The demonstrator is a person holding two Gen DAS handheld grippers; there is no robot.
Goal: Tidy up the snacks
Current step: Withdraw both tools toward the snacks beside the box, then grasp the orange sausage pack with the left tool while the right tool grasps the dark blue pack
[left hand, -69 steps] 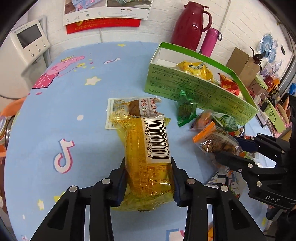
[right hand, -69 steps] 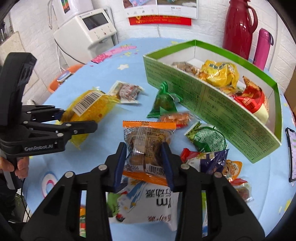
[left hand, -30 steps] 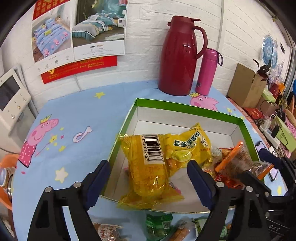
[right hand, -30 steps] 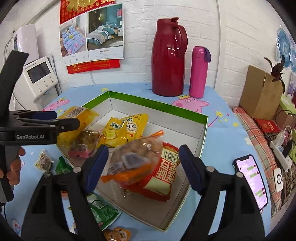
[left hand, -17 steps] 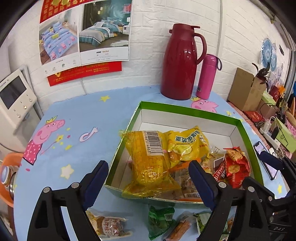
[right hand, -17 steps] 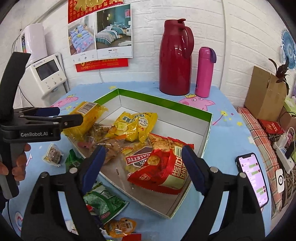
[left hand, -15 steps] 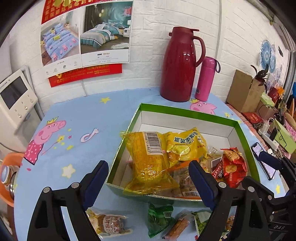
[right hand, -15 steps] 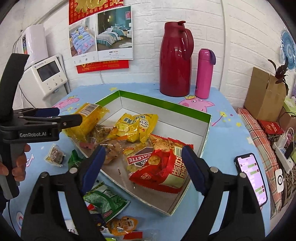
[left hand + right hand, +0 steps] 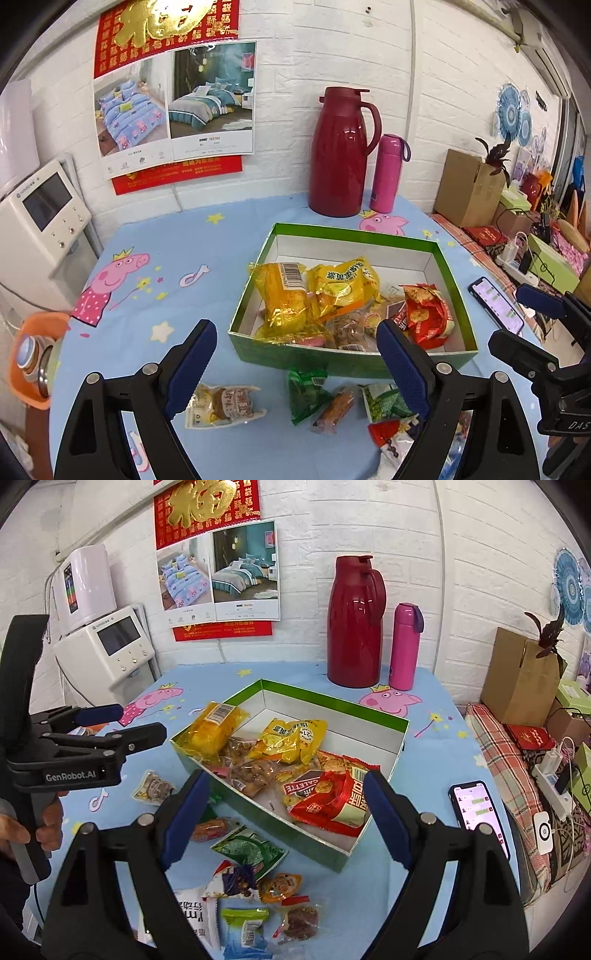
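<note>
**Both tools spread wide above a half-filled snack box**

The counter [image 9: 184, 251], covered with a light blue cartoon cloth, fills the middle of both views. A green box [image 9: 343, 360] with a white inside is seen at centre right of the left wrist view and at the centre of the right wrist view [image 9: 314, 849]. Several packets are held in it: a yellow packet with a barcode [image 9: 284, 295] leaning on the box's left wall, a second yellow bag [image 9: 343, 280] just beside it, a clear bag of brown snacks [image 9: 255, 771] in front, and a red bag [image 9: 332, 797] toward the right end.

A dark red jug [image 9: 341, 155] and a pink bottle [image 9: 386, 173] are stood upright side by side at the wall behind the box. A phone [image 9: 476, 812] with a lit screen is laid on the counter, right of the box.

The left tool [image 9: 295, 354] is shown released, its blue-padded jaws far apart and nothing between them. The right tool [image 9: 284, 812] is likewise spread wide and empty.

Loose snacks are scattered on the cloth in front of the box, in the lower part of both frames: a pale packet [image 9: 221, 406] at lower left, a green packet [image 9: 306, 395], a small orange one [image 9: 332, 410] beside it, and a green striped bag [image 9: 247, 849] near the box's front wall.
</note>
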